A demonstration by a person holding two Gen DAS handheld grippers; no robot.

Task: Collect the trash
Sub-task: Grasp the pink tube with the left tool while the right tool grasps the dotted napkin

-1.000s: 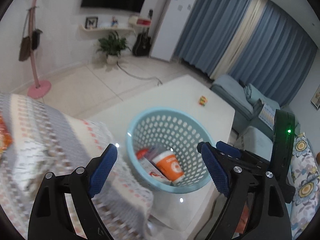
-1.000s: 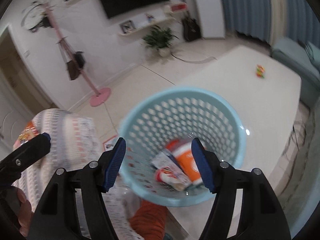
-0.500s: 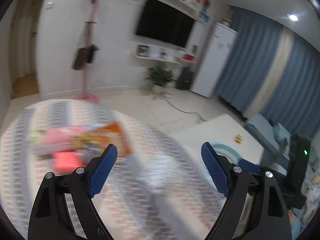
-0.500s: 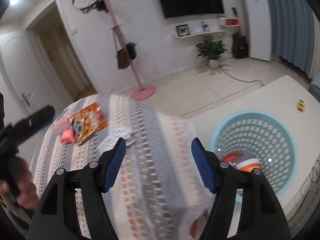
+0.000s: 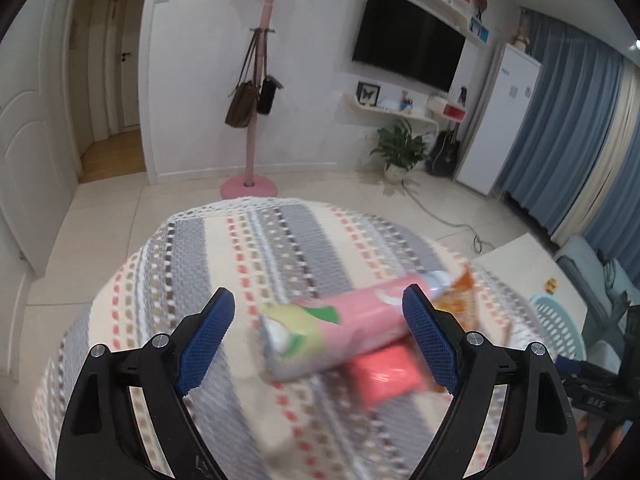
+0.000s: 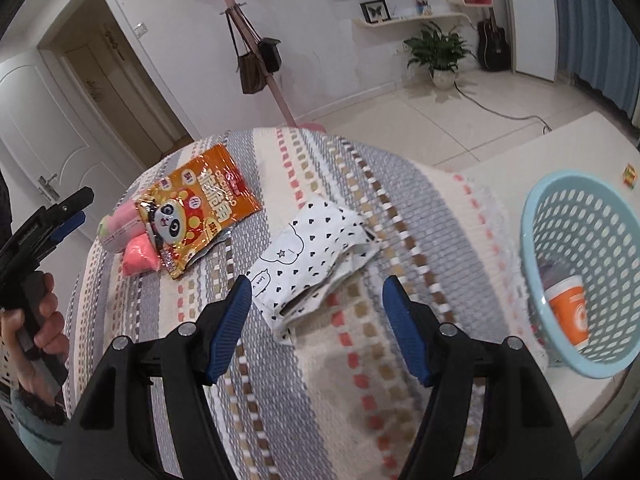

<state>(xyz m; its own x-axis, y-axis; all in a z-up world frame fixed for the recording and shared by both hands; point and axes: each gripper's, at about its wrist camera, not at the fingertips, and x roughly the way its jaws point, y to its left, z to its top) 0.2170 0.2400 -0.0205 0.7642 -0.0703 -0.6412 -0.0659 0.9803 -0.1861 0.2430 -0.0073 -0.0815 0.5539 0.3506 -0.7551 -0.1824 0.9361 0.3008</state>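
Note:
My left gripper [image 5: 318,316] is open above a round table with a striped cloth [image 5: 224,264]. A pink tube-shaped packet [image 5: 340,326] lies between its fingers, with a coral-red packet [image 5: 386,374] and an orange snack bag [image 5: 456,296] beside it. My right gripper [image 6: 318,304] is open just above a white packet with black dots [image 6: 316,256]. The right wrist view also shows the orange snack bag [image 6: 200,204], the pink tube packet [image 6: 120,222] and the coral-red packet [image 6: 138,258] at the left. A light blue basket [image 6: 580,220] holds an orange cup [image 6: 568,310].
The basket stands on a white low table [image 6: 516,172] to the right of the round table, with a small coloured cube [image 6: 629,175] behind it. A pink coat stand [image 5: 250,186], a plant [image 5: 398,152] and blue curtains [image 5: 560,120] are farther back.
Both grippers have swung left from over the basket to the striped round table. The left one now hovers over the pink packet, the right one over the dotted white packet.

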